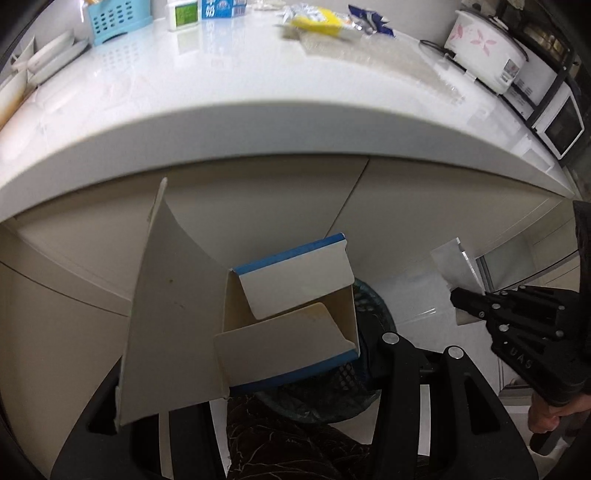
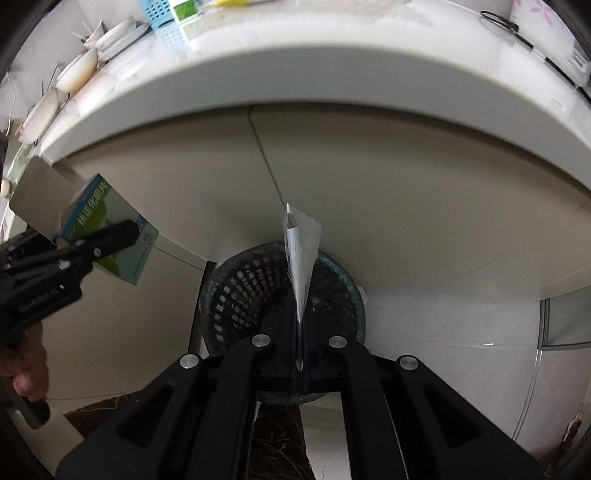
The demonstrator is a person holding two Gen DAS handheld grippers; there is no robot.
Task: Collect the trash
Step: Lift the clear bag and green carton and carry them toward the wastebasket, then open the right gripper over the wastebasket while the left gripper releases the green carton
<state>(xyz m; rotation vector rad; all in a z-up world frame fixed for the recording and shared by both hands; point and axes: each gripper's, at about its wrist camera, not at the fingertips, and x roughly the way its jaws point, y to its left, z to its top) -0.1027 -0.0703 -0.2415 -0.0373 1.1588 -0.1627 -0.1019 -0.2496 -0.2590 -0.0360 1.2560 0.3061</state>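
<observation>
This is a home kitchen. A long white glossy countertop runs across both views, w/ beige cabinet doors under it. At the right end stands a white rice cooker w/ pink flower print, and beside it a white microwave oven under a black rack. At the left end are stacked white bowls and plates, some not clean. A blue plastic basket and a milk carton stand at the back, near food wrappers. On the white tile floor, in front of the cabinets, stands a dark mesh waste basket w/ a bag inside.
</observation>
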